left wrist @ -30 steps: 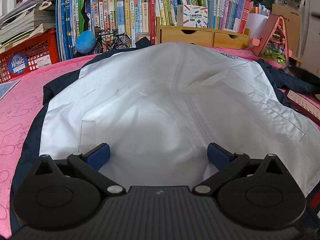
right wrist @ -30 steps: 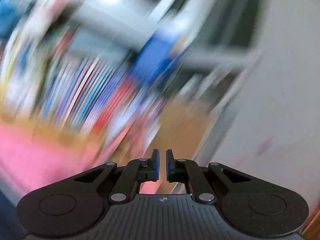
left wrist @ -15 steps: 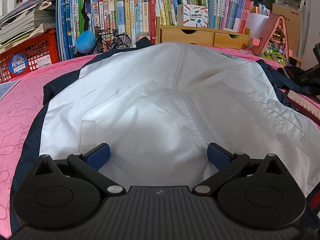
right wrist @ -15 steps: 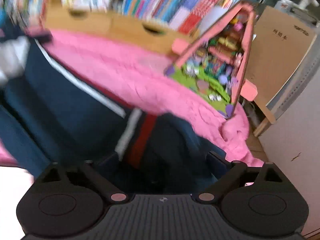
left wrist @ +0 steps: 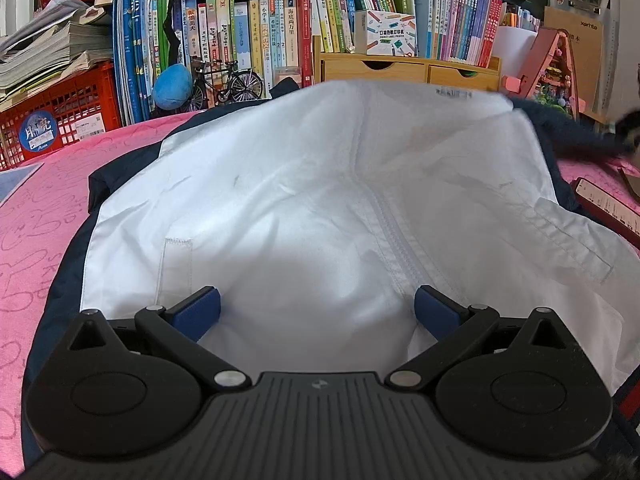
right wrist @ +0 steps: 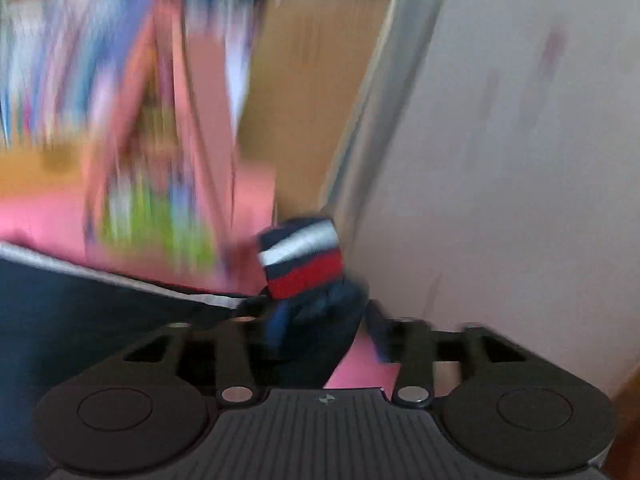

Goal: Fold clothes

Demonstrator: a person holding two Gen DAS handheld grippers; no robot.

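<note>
Open tool (left wrist: 316,308) over white jacket lining (left wrist: 320,200)

- One jacket (left wrist: 312,208), white lining up with navy edges, spread on the pink counter (left wrist: 40,216).
- One striped cuff (right wrist: 302,258), navy, white and red, seen in the right wrist view.
- Two grippers: the left gripper (left wrist: 316,308) and the right gripper (right wrist: 320,328), each with two jaws.
- Two red crates (left wrist: 60,116) at the counter's far left corner, one higher than the other.
- One toy bicycle (left wrist: 228,84) at the far edge.
- One blue plush ball (left wrist: 172,86) beside it.
- Two wooden drawers (left wrist: 408,70) at the far edge.
- One pink toy house (left wrist: 556,68) at the far right corner.
- Books: too many to count.
</note>
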